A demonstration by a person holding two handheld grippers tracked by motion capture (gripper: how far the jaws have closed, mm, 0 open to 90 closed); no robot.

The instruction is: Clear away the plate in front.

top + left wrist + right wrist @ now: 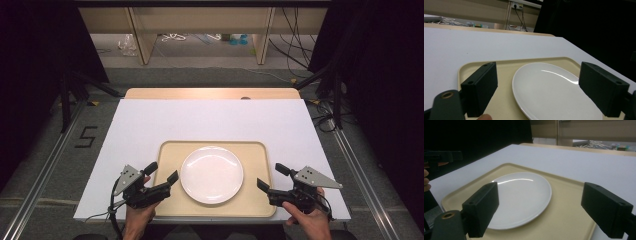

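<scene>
1. A white plate (212,174) lies flat in the middle of a beige tray (170,150), and nothing lies on it.
2. The tray sits on the white tabletop (210,120) against the near edge, about midway between the 2 near corners.
3. The left hand-held gripper (166,176) hovers at the tray's left rim, near the near-left corner of the tabletop. Its jaws are spread wide and hold nothing.
4. In the left gripper view the plate (554,91) lies between the 2 black jaws (neither one touches it).
5. The right hand-held gripper (273,177) hovers at the tray's right rim, toward the near-right corner. Its jaws are also wide apart and grip nothing.
6. In the right gripper view the plate (521,195) sits on the tray (571,215) ahead of the jaws, and the left jaw overlaps the plate's near rim.
</scene>
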